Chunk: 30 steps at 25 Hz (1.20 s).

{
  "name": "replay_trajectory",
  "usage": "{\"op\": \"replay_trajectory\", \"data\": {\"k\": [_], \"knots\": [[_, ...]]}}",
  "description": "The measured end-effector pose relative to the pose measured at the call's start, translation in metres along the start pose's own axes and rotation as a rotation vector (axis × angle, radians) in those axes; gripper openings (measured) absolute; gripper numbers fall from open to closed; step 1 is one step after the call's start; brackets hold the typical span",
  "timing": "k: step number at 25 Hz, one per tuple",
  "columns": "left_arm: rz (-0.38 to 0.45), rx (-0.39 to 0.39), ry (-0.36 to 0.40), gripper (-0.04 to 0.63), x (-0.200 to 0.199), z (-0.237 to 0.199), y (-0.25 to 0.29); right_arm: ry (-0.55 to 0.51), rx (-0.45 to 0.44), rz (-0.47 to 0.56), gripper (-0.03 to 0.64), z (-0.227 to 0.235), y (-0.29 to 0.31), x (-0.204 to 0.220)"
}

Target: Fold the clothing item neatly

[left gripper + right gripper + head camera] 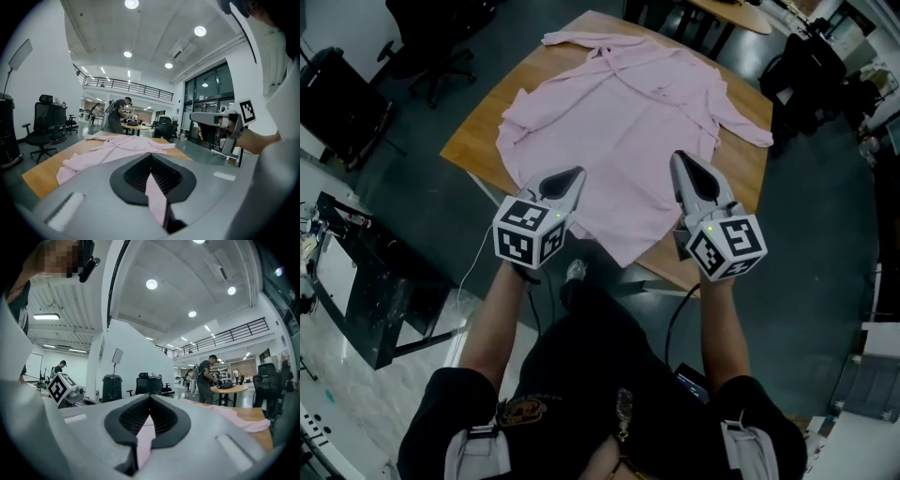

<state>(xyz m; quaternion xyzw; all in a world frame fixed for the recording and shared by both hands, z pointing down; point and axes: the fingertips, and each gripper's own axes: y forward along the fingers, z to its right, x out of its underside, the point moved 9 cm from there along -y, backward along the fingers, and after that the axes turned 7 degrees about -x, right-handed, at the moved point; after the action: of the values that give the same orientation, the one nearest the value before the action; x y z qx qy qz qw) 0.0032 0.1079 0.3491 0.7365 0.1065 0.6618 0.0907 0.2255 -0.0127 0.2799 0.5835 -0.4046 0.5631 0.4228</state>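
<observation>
Nearest the person, the left tongs [574, 175] and the right tongs [680, 157] were each clenched on a strip of the pink shirt [628, 122], seemingly its near hem. Beyond them the shirt lay spread across the wooden tabletop [473, 141], sleeves outward.

Dark floor [431, 206]; wooden table [478, 141]; black office chair [44, 124]; round ceiling lights [200, 31].

Head top-down, gripper cams low; shared shirt [623, 131]
</observation>
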Motion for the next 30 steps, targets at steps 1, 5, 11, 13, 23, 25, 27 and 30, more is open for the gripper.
{"op": "replay_trajectory", "data": {"k": [1,5,11,13,23,25,27,30], "knots": [[-0.005,-0.014,-0.004,0.006,0.001,-0.013,0.001,0.002,-0.013,-0.001,0.002,-0.002,0.014,0.003],[-0.032,-0.039,-0.010,0.006,0.003,-0.059,0.011,0.016,-0.039,-0.008,0.002,-0.005,0.064,0.014],[-0.094,-0.029,-0.003,0.007,0.004,-0.110,0.039,0.058,-0.021,-0.032,0.002,0.006,0.125,0.029],[-0.111,-0.016,-0.002,0.006,0.004,-0.122,0.044,0.067,-0.007,-0.042,0.002,0.007,0.139,0.032],[-0.146,0.014,0.047,0.006,-0.001,-0.171,0.053,0.055,0.087,-0.100,0.002,-0.010,0.164,0.041],[-0.165,0.004,0.080,0.006,0.003,-0.183,0.056,0.053,0.128,-0.113,0.002,-0.016,0.164,0.043],[-0.187,0.018,0.112,0.006,0.009,-0.192,0.056,0.053,0.176,-0.132,0.002,-0.026,0.162,0.047],[-0.214,0.082,0.120,0.006,0.018,-0.203,0.056,0.055,0.252,-0.167,0.002,-0.046,0.159,0.052]]}}
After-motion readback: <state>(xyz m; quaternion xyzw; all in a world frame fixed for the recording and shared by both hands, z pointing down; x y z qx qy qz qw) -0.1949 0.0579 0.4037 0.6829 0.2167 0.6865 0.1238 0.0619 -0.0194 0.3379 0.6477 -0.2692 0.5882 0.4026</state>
